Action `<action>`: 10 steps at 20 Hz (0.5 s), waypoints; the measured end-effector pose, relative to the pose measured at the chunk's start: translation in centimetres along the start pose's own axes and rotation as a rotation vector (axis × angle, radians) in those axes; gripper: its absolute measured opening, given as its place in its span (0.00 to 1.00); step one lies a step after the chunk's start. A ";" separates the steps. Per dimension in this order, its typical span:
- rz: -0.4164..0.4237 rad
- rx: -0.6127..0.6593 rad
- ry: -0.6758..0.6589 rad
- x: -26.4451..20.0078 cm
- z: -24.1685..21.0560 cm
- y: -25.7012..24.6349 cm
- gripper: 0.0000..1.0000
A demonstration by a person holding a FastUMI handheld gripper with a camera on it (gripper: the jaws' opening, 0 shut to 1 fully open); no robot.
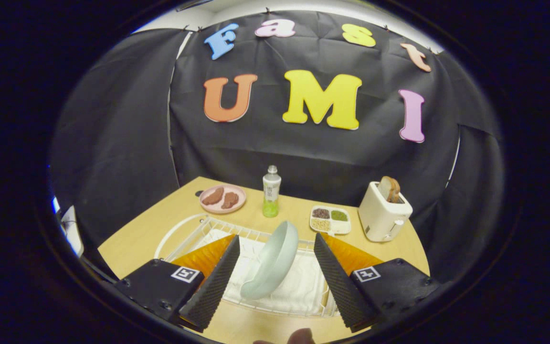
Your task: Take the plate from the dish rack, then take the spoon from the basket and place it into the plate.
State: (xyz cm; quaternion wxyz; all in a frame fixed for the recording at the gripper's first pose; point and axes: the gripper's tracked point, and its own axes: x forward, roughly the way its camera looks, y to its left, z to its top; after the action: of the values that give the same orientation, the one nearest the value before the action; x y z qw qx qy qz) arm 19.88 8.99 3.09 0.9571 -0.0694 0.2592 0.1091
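Gripper view: claw (275,260) wide open, holding nothing. Pale green plate (272,262) stands on edge, tilted, in the white wire dish rack (194,234) on the wooden desk (136,234), sitting between the two fingers with clear gaps either side. Beyond the rack: pink plate (222,198) with brown food, green bottle (270,191) upright, divided tray (330,220) of grains, white toaster (384,212) with bread in the slot. Basket and spoon can't be made out.
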 end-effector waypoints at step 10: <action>-0.009 0.117 0.266 7.5 -3.7 -0.6 0.97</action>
State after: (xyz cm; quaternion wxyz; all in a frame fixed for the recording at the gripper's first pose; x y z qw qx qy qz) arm 24.53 9.01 -3.87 0.9172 -0.0284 0.3894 0.0796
